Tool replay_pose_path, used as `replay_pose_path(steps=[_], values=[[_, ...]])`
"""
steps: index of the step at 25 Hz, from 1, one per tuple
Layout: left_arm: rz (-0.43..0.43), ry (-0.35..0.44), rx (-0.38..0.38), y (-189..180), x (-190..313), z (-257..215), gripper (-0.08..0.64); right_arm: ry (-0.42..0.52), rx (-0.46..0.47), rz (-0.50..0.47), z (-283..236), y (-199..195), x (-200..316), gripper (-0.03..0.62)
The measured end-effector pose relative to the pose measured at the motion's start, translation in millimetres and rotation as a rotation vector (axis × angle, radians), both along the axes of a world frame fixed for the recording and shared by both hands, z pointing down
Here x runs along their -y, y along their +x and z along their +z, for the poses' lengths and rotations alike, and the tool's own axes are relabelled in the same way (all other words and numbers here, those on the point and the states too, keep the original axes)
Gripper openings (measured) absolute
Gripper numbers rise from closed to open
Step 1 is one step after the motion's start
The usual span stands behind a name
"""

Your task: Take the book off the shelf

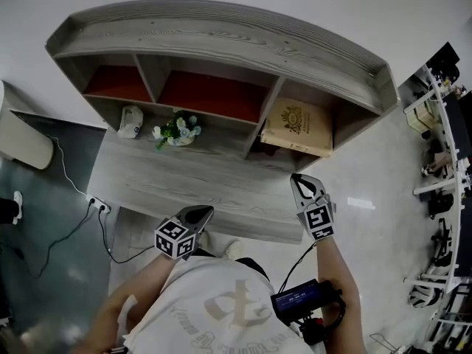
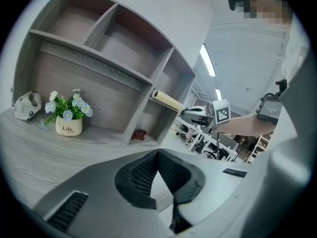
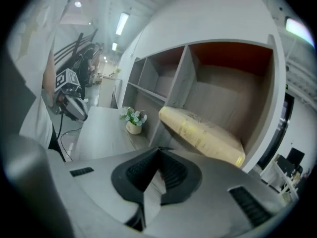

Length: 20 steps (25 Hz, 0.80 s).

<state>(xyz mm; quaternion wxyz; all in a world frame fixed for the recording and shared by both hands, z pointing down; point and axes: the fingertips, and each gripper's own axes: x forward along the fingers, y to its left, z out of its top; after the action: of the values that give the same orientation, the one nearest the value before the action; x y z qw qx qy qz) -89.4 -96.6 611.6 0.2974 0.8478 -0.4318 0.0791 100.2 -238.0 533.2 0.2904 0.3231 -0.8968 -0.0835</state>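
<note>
While you are holding the left claw (image 1: 205,212) shut and empty above the bench (image 1: 169,179), your right claw (image 1: 295,178), likewise shut and empty, is facing the tan book (image 1: 299,127) lying in the shelf's (image 1: 221,35) right compartment. You are at the reaching stage, so open it next.

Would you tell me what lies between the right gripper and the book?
Nothing: the right gripper view shows only open air between the shut right gripper and the book.
</note>
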Motion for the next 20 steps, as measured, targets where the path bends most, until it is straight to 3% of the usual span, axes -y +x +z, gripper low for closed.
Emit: replay_pose_path(steps=[9, 12, 15, 17, 20], values=[[-0.005, 0.001, -0.007, -7.9, -6.1, 0.0, 0.006, 0.137, -0.163, -0.02, -26.9, 2.5, 23.2, 0.008], [-0.001, 0.006, -0.007, -7.4, -7.2, -1.8, 0.006, 0.192, -0.223, -0.011, -34.5, 1.0, 30.6, 0.069], [0.002, 0.005, -0.007, -7.0, -8.9, -1.6, 0.006, 0.258, -0.3, -0.008, -38.5, -1.8, 36.6, 0.069], [0.003, 0.002, -0.007, -7.2, -10.4, -0.4, 0.007, 0.287, -0.351, -0.011, -37.6, -5.5, 40.8, 0.133], [-0.002, -0.001, -0.008, -9.3, -12.7, 0.5, 0.007, 0.345, -0.431, -0.005, -37.1, -11.6, 47.8, 0.144]])
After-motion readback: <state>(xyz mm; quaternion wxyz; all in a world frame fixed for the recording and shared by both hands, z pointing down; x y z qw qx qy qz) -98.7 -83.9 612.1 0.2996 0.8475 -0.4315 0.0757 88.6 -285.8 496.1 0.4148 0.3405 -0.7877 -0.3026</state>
